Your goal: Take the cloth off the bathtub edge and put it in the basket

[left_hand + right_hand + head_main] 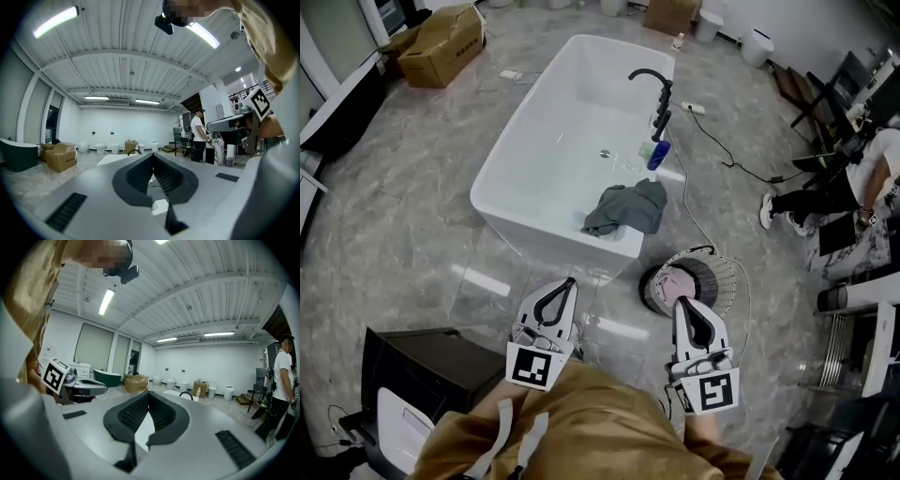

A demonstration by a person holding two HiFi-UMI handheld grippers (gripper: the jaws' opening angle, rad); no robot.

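Our left gripper [569, 282] has its two grey jaws pressed together at the tips with nothing caught between them. Our right gripper [681, 303] is likewise closed and empty. We hold both low in front of us, side by side and apart from each other, each pointing toward the white rectangular bathtub [553, 234] on the marble-patterned floor.

The crumpled grey-teal cloth [626, 208] lies draped over the tub's edge at its near right corner, and part of it sags into the basin. Neither gripper touches it; both are well short of the tub.

The round white wire basket [724, 277] sits on the floor just beside that same corner, between the tub and our right gripper, with something pale pink inside.

Further along the tub's right rim stands a curved black faucet [651, 79], with a blue bottle [658, 155] near its base. A brown cardboard box [441, 45] rests on the floor beyond the tub's far left side.
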